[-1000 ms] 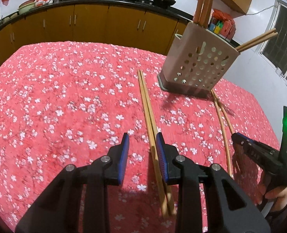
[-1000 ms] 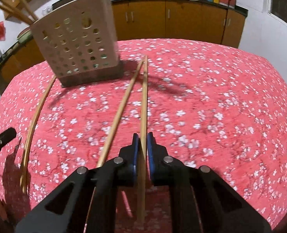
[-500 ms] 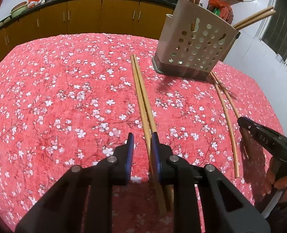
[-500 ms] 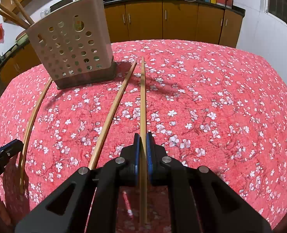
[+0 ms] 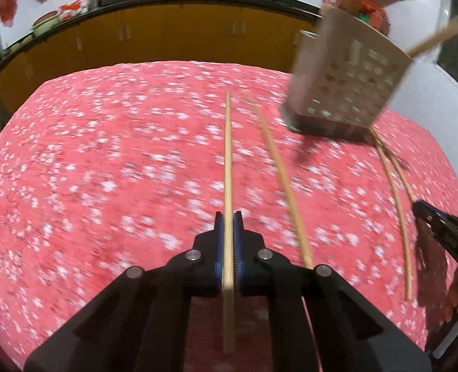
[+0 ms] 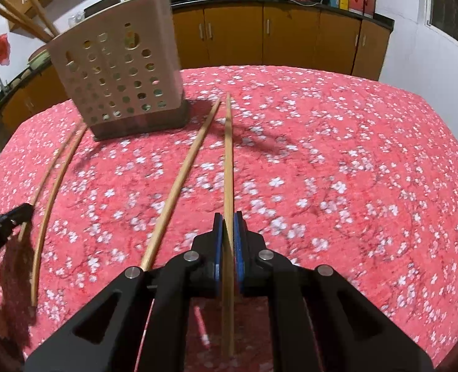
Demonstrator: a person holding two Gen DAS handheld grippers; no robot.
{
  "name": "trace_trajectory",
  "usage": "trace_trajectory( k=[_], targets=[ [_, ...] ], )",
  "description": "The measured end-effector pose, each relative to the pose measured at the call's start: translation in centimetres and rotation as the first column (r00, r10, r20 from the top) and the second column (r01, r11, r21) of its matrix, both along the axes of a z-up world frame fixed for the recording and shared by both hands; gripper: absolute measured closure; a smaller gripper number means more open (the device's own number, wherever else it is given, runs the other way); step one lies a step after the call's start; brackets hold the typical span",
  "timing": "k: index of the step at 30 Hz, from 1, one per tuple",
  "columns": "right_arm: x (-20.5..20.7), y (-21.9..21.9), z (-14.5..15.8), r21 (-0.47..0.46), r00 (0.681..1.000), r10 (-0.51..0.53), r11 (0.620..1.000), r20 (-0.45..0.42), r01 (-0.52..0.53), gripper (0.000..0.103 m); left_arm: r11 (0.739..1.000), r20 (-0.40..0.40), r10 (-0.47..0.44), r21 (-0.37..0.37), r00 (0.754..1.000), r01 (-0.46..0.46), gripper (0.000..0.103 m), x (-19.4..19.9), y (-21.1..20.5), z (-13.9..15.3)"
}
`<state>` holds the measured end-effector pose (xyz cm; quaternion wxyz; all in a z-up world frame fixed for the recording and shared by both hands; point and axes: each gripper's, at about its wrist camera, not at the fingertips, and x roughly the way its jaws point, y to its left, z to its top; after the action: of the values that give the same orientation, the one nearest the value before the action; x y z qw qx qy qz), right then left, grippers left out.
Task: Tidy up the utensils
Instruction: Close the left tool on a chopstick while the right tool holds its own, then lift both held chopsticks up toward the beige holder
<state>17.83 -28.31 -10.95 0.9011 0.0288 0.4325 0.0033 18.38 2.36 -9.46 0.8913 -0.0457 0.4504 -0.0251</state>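
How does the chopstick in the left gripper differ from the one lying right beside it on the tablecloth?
The gripped chopstick is clamped in the left gripper; the loose chopstick is free. The gripped chopstick runs straight ahead, the loose chopstick angles away beside it. Both are plain, slim wooden sticks.

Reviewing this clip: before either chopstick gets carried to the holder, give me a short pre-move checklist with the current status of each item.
1. Left gripper shut on a chopstick: ok, the blue pads pinch it.
2. Right gripper shut on its own chopstick: ok.
3. Perforated holder upright on the tablecloth: ok; it already has chopsticks sticking out at the top.
4. Room left in the holder: cannot tell, its opening is not seen from above.
5. Loose chopstick beside each held one clear of the pads: ok, it lies apart on the cloth.
6. Held chopsticks lifted off the cloth: cannot tell, the left view is blurred.
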Motion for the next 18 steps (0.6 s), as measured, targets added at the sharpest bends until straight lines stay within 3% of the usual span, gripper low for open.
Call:
trace_trajectory(
  k=[6,9,18],
  targets=[
    [0.6,-1.4,0.0,-0.004,0.999,-0.038,0.999,0.020,0.038,0.095,0.999,0.009,0.020,-0.028,1.000,-0.019,0.094,0.4,2.4,0.0],
    [0.5,-1.4,0.0,-0.006,0.999,-0.037,0.999,0.025,0.037,0.095,1.000,0.031,0.010,-0.002,0.999,-0.010,0.092,-0.3,2.4,0.1],
    [0.4,-1.6,-0.1,0.006,0.999,-0.038,0.999,0.024,0.038,0.094,1.000,0.037,-0.016,-0.026,0.999,0.017,0.079,-0.5,1.7,0.1]
  ],
)
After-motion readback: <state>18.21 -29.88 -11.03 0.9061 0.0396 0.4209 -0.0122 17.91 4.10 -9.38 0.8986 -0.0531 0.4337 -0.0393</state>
